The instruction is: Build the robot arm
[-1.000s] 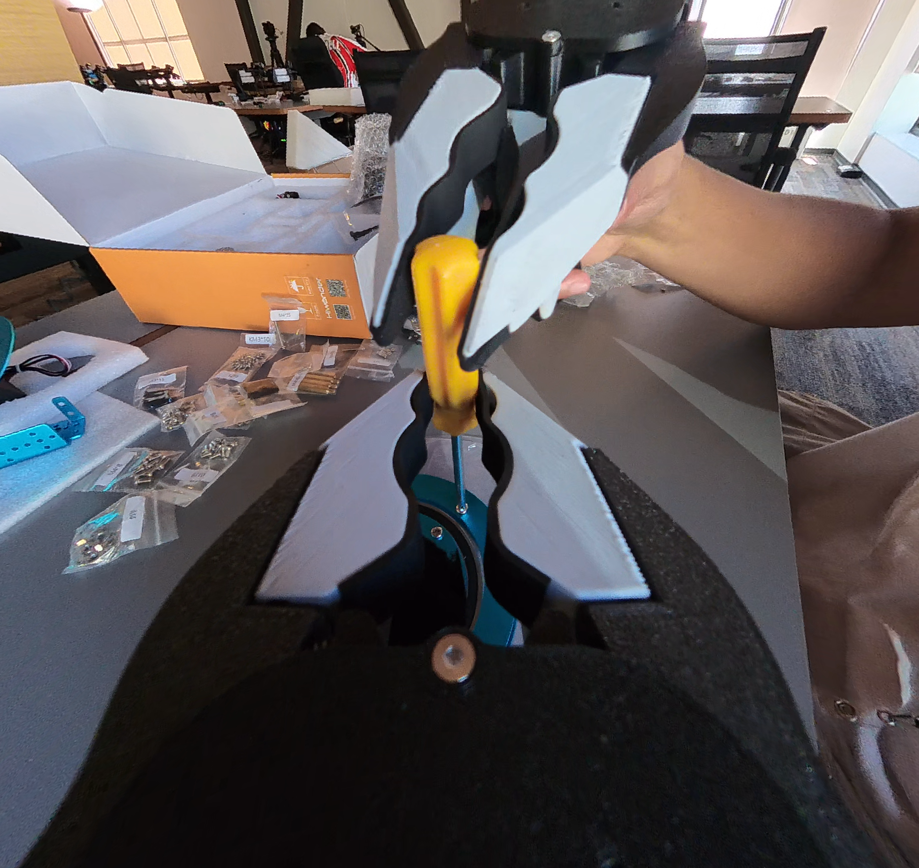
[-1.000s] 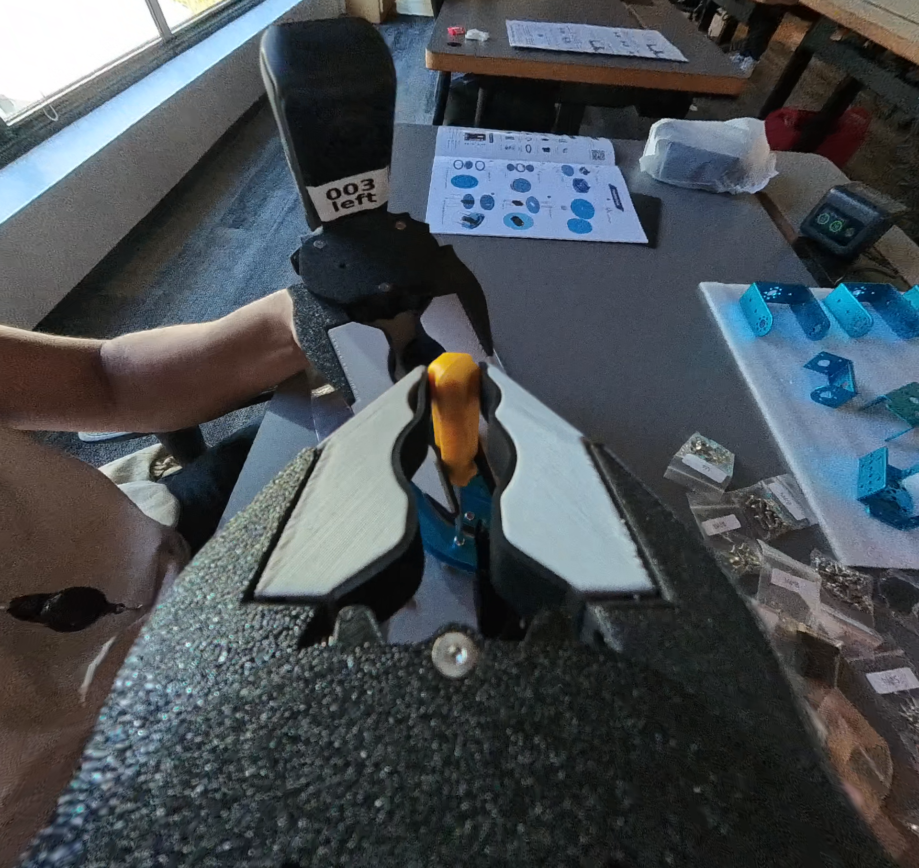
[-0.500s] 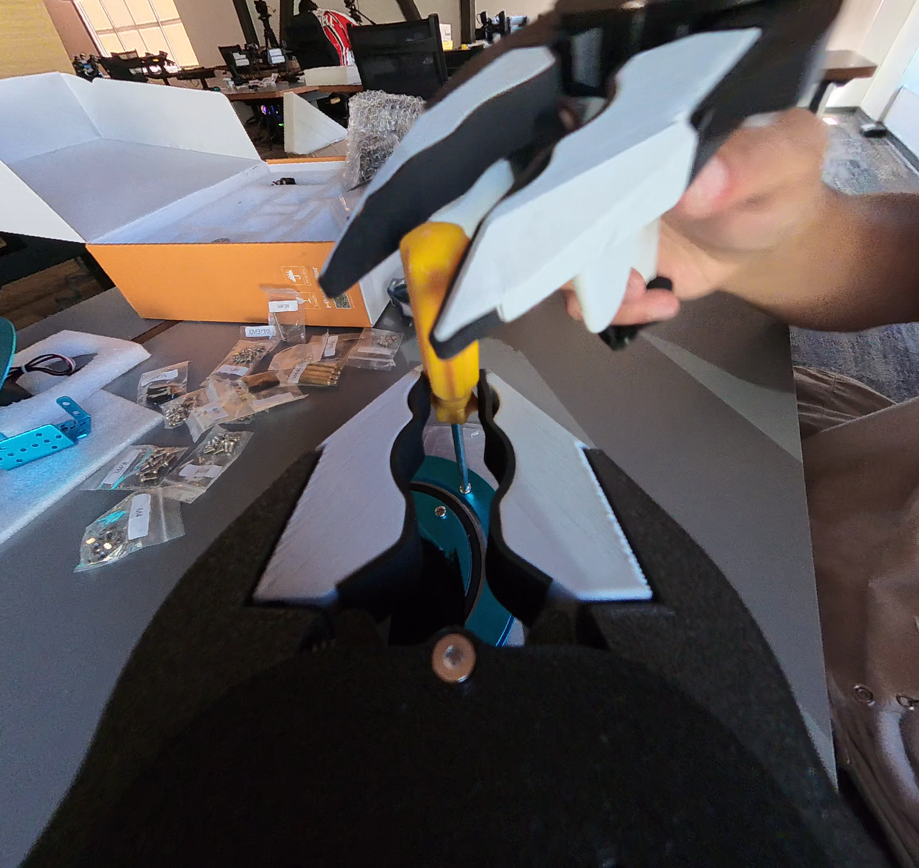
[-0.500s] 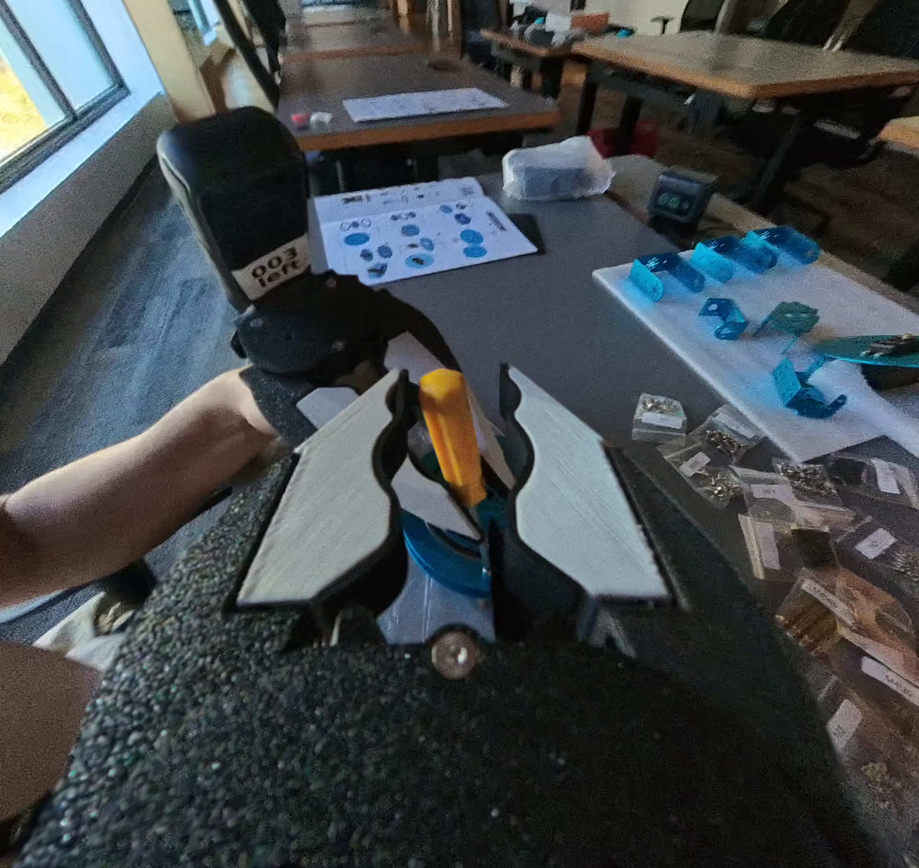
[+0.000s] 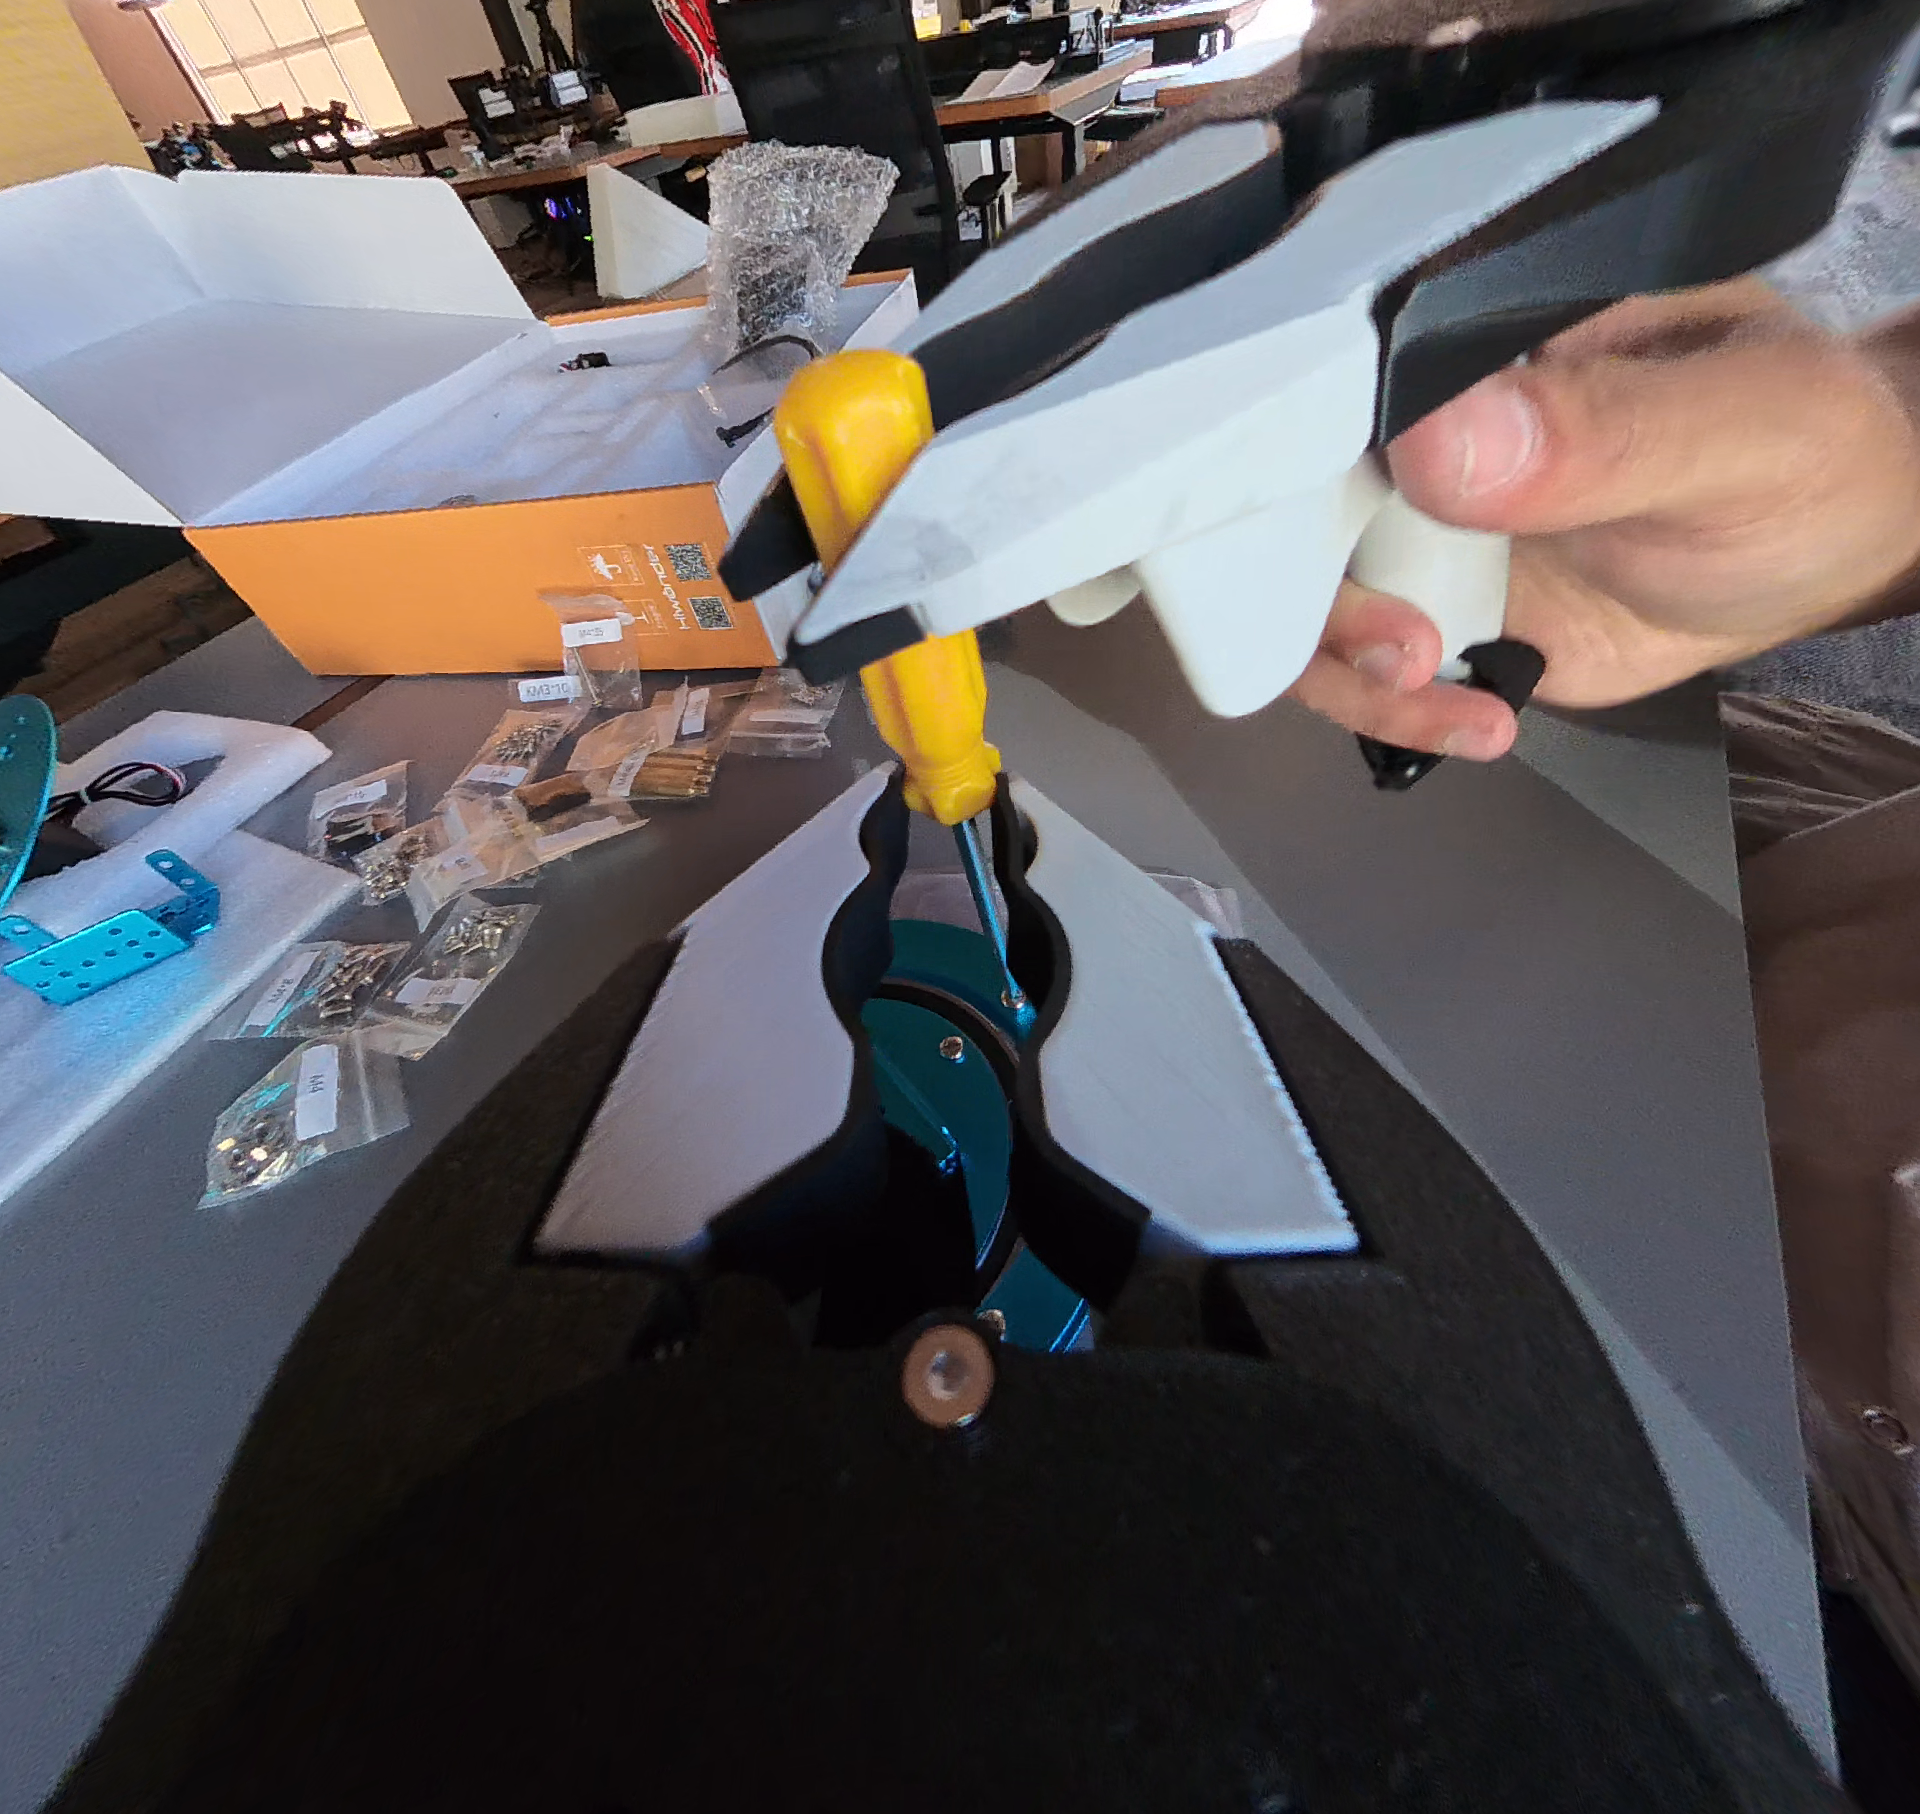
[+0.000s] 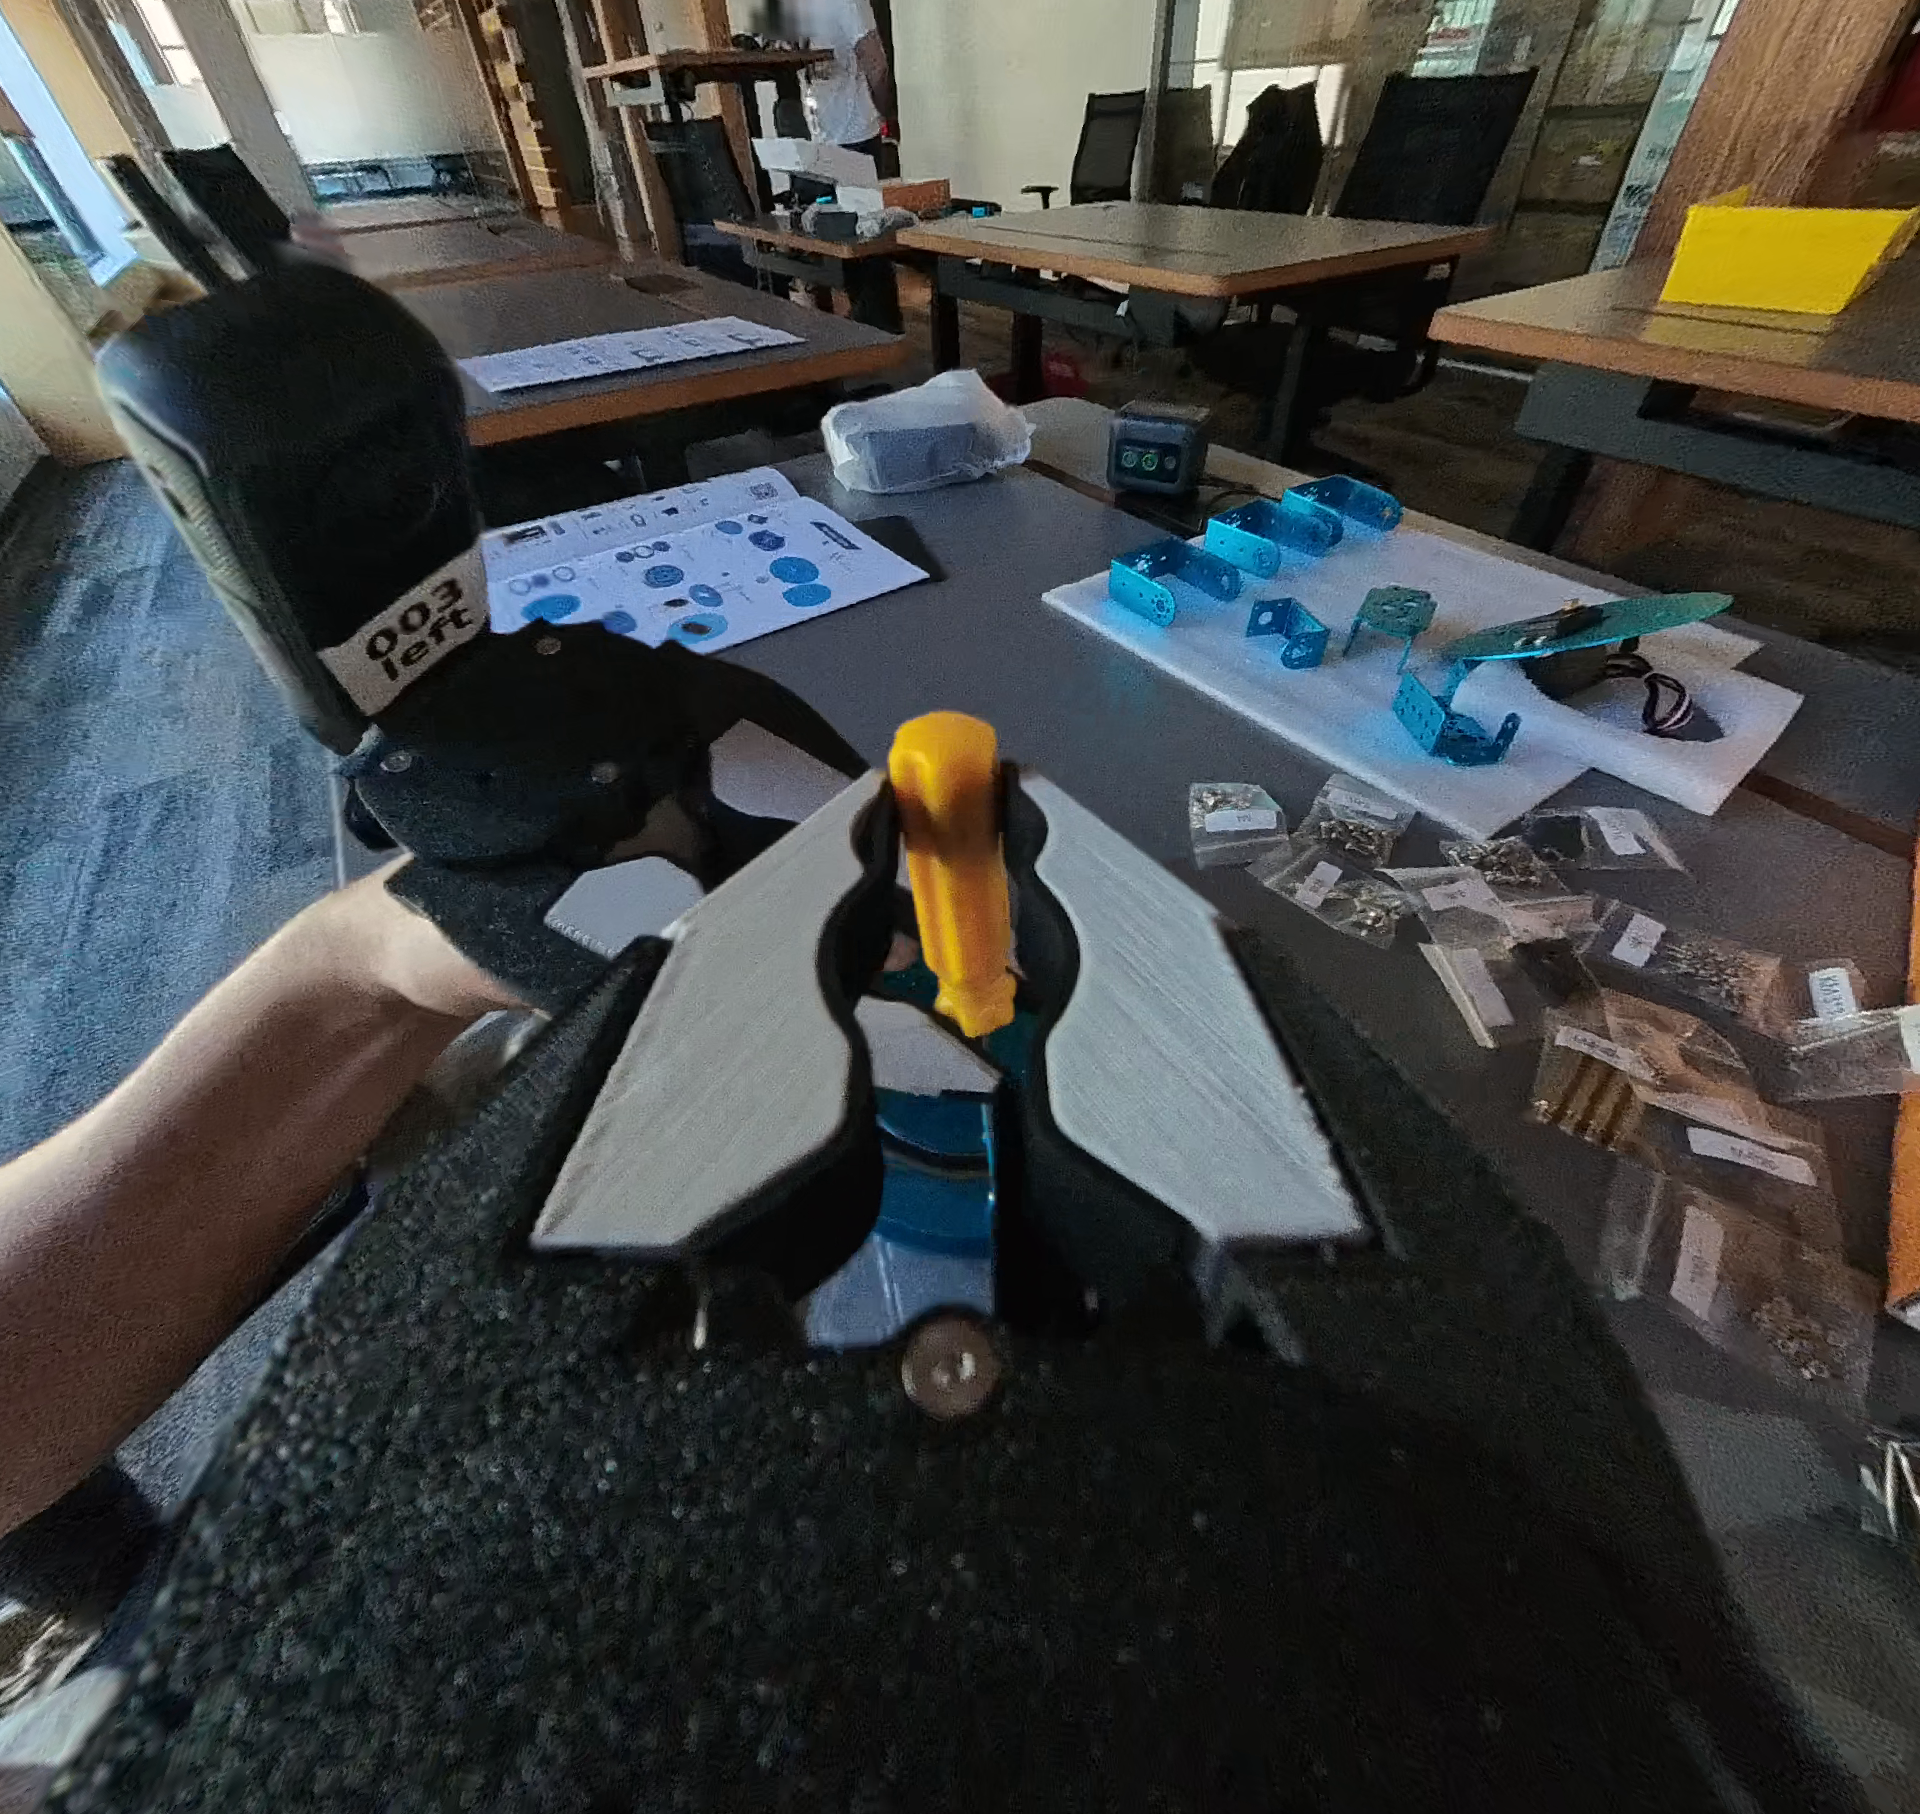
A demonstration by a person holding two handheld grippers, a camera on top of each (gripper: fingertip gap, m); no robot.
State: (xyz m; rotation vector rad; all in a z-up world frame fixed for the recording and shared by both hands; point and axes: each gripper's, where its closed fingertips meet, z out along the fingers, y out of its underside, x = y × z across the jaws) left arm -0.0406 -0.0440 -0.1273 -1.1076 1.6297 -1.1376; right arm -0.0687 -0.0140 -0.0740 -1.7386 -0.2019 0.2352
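My left gripper (image 5: 940, 798) is shut on a teal round metal part (image 5: 935, 1068) and holds it just above the grey table (image 5: 1455, 985). My right gripper (image 5: 821, 590) comes in from the upper right and is shut on the handle of a yellow screwdriver (image 5: 925, 704). The screwdriver leans left and its tip rests on a screw at the part's rim. In the right wrist view my right gripper (image 6: 945, 798) clamps the yellow screwdriver (image 6: 951, 891) over the teal part (image 6: 935, 1172). The left gripper's black body (image 6: 520, 725) is just behind, its fingertips hidden.
An open orange box (image 5: 447, 580) with white flaps stands at the far left. Several small bags of screws (image 5: 436, 891) lie before it. Blue metal brackets (image 6: 1288, 559) lie on white foam (image 6: 1351, 715). An open instruction booklet (image 6: 707, 569) lies farther back. A person stands in the background. The gap from one gripper's tips to the other's is roughly 6 cm.
My right gripper opened around the screwdriver handle, swung round to a flatter angle from the right, and has shut on it again. The screwdriver now leans left. The left gripper kept its hold.
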